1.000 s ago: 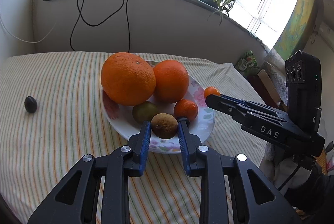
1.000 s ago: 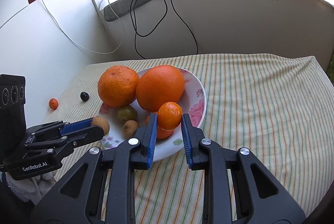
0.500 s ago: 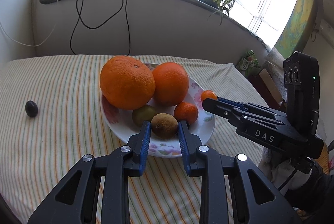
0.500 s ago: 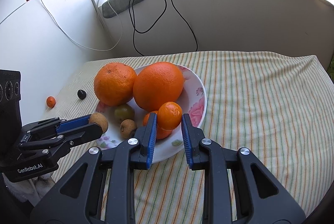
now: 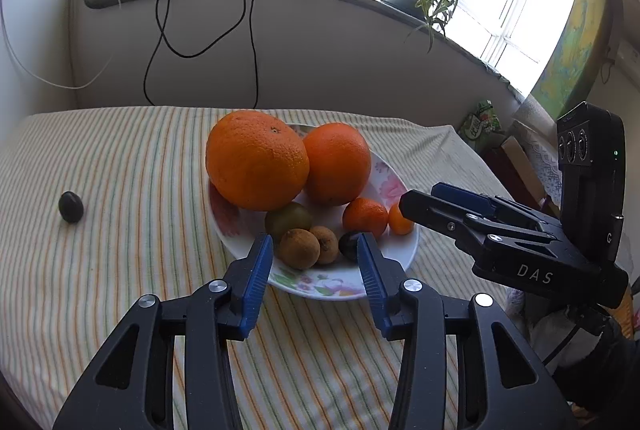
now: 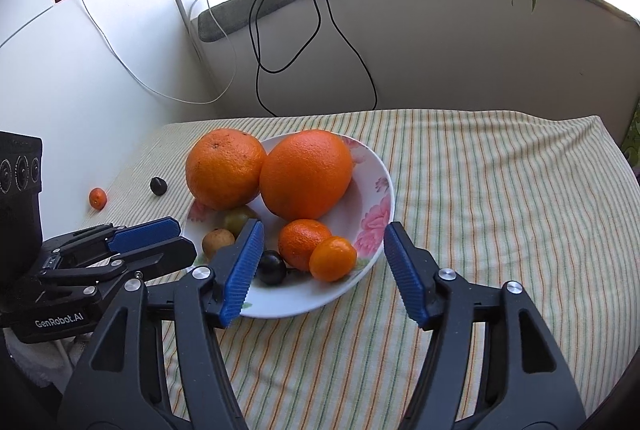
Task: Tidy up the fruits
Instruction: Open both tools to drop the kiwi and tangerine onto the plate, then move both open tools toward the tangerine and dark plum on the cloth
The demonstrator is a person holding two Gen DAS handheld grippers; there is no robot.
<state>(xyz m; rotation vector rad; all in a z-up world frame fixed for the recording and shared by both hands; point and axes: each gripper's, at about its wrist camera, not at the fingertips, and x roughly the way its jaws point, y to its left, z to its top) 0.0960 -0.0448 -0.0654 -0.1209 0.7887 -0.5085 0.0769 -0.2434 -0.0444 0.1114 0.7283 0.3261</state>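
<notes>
A white flowered plate (image 5: pixel 396 262) (image 6: pixel 376 173) holds two big oranges (image 5: pixel 258 159) (image 6: pixel 306 173), a tangerine (image 6: pixel 304 244), a small orange kumquat (image 6: pixel 333 258), a green fruit (image 5: pixel 289 220), two brown fruits (image 5: pixel 299 249) and a dark plum (image 6: pixel 272 268). My left gripper (image 5: pixel 315 256) is open and empty at the plate's near rim, by the brown fruits. My right gripper (image 6: pixel 322 262) is open and empty, its jaws wide on either side of the kumquat, which lies on the plate.
A dark plum (image 5: pixel 71 206) (image 6: pixel 158 185) and a small orange fruit (image 6: pixel 98 197) lie on the striped tablecloth (image 6: pixel 500 209) left of the plate. Black cables hang down the wall behind. A plant and a yellow dish stand on the windowsill.
My right gripper has opened and let the kumquat down onto the plate. My left gripper has opened and released the brown fruit onto the plate. Both have drawn back a little.
</notes>
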